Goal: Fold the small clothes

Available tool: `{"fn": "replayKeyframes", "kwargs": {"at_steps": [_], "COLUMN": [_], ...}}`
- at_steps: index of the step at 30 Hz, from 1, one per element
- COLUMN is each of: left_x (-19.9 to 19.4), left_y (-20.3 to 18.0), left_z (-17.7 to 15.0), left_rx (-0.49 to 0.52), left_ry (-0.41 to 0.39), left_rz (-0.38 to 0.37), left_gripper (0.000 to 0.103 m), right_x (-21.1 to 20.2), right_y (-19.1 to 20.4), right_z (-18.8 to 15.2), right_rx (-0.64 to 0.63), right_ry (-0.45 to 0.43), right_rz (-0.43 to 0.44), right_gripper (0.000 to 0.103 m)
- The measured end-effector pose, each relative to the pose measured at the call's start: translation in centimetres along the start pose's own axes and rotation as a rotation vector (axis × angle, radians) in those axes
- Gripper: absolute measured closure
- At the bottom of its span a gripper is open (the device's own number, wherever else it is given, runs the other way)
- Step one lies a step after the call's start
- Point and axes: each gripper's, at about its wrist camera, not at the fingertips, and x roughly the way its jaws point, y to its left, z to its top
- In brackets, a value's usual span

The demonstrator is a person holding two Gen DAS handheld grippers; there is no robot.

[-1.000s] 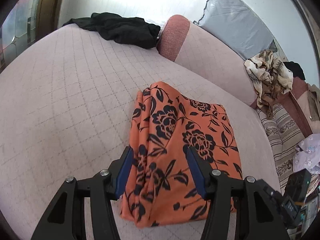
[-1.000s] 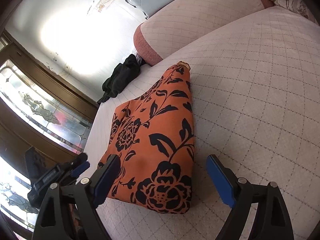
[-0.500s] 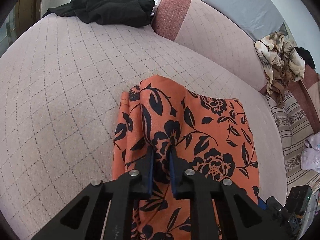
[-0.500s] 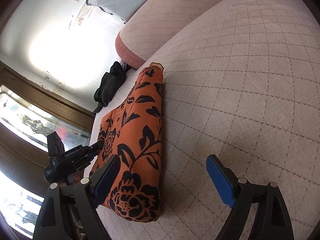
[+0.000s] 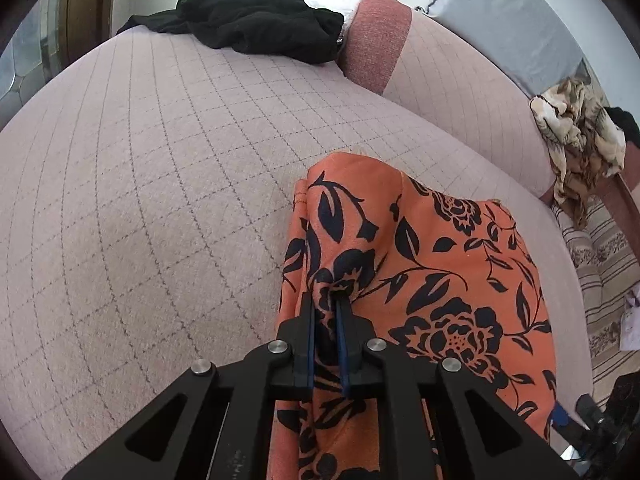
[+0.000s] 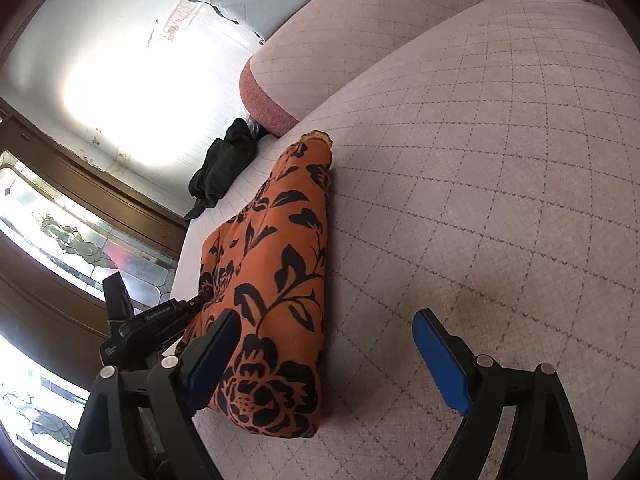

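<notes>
A: Pinching a ridge of the cloth (image 5: 420,264), that's the left gripper (image 5: 327,312): its blue pads are drawn together on a bunch of the orange floral fabric near its left edge.

B: And the right gripper (image 6: 324,356)?

A: Spread wide, holding nothing. It hovers low over the cushion (image 6: 500,168), its left finger (image 6: 212,356) just beside the near end of the cloth (image 6: 280,280), the right finger over bare quilting.

B: Where does the cloth lie?

A: On the cushion, already doubled into a long strip. One end points at the armrest (image 5: 378,44), the other sits by the grippers. A black garment (image 5: 252,26) lies well apart at the far corner, and a patterned rag (image 5: 580,136) hangs over the backrest to the right.

B: What could go wrong?

A: I reckon the left pinch has only the upper layers. If it lifts, the lower ones may stay on the cushion and the strip will open out instead of folding over.

B: Anything else?

A: The grip is off to one side, not at a corner. Pulled from there, the cloth could twist and land skewed. With the right gripper idle, nothing pins the other edge, so the strip may drag across the quilting. Thin fabric like this could also slide out of the pads if yanked
</notes>
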Motion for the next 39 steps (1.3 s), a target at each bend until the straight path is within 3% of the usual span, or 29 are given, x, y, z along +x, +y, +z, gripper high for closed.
{"fn": "replayKeyframes", "kwargs": {"at_steps": [3,6,7,8,9,11,13,14,17,19,21,22,23,24,25,28,31,33,34,35,36,37,39], "left_x": [0.1,0.1,0.2,-0.2,-0.1,-2.2,-5.0,-6.2,-7.9,-6.7,-2.8,-0.2,1.0,0.5,0.3,-0.7,-2.8,-3.1,-2.1,-1.1,-0.7,-1.6,-3.3], "left_y": [0.1,0.2,0.0,0.2,0.6,0.3,-1.2,-2.1,-5.0,-6.7,-7.5,-6.6,-5.2,-4.3,-3.8,-3.0,-2.6,-2.4,-1.8,-0.6,1.0,1.9,1.8], "left_z": [0.0,0.2,0.3,0.3,0.6,0.5,0.0,-0.2,-0.7,-0.9,-1.4,-1.9,-2.2,-2.6,-2.8,-2.8,-2.8,-3.0,-3.1,-3.2,-3.2,-3.1,-2.5], "left_rx": [-0.014,-0.022,-0.026,-0.041,-0.061,-0.064,-0.002,0.021,0.07,0.127,0.182,0.163,0.11,0.08,0.072,0.047,0.055,0.106,0.125,0.103,0.029,-0.043,-0.065], "left_ry": [0.003,0.007,0.006,-0.002,-0.012,-0.051,-0.152,-0.188,-0.217,-0.185,-0.082,0.004,0.008,-0.038,-0.049,-0.055,-0.117,-0.14,-0.107,-0.048,-0.004,-0.026,-0.072], "left_rz": [-0.005,0.005,0.026,0.06,0.075,0.123,0.208,0.207,0.097,0.072,0.185,0.248,0.213,0.196,0.2,0.163,0.199,0.317,0.381,0.398,0.353,0.305,0.286], "left_gripper": [0.09,0.086,0.07,0.061,0.054,0.054,0.059,0.059,0.059,0.057,0.057,0.057,0.054,0.039,0.035,0.035,0.037,0.037,0.037,0.038,0.042,0.043,0.044], "right_x": [-0.7,-0.5,0.3,1.5,2.9,4.7,4.4,4.3,4.4,4.3,4.4,4.3,4.1,3.7,3.2,1.6,0.9,0.6,0.5,0.5,0.5,0.5,0.4], "right_y": [2.3,5.1,5.6,5.5,4.9,3.6,3.5,3.5,3.1,3.3,3.7,3.7,3.8,3.8,3.9,4.1,3.9,3.4,3.2,3.1,2.8,2.6,2.5], "right_z": [0.3,0.1,-0.2,-0.5,-0.9,-1.8,-1.9,-1.9,-2.0,-2.2,-2.1,-2.1,-1.9,-1.8,-1.5,-0.1,0.6,0.8,0.9,0.9,0.8,0.7,0.6], "right_rx": [-0.02,-0.075,-0.073,-0.058,-0.032,0.012,0.015,0.016,0.028,0.013,0.0,-0.002,-0.001,0.003,0.005,-0.002,0.004,0.017,0.022,0.026,0.033,0.043,0.041], "right_ry": [0.003,0.055,0.095,0.141,0.183,0.218,0.201,0.205,0.205,0.203,0.207,0.21,0.213,0.212,0.208,0.153,0.125,0.114,0.112,0.112,0.115,0.117,0.116], "right_rz": [0.087,0.23,0.275,0.302,0.291,0.259,0.281,0.283,0.296,0.29,0.28,0.28,0.28,0.286,0.291,0.282,0.278,0.271,0.266,0.261,0.255,0.254,0.259], "right_gripper": [0.013,0.013,0.011,0.011,0.011,0.011,0.01,0.01,0.01,0.01,0.01,0.01,0.01,0.01,0.01,0.01,0.01,0.01,0.01,0.01,0.01,0.01,0.01]}}
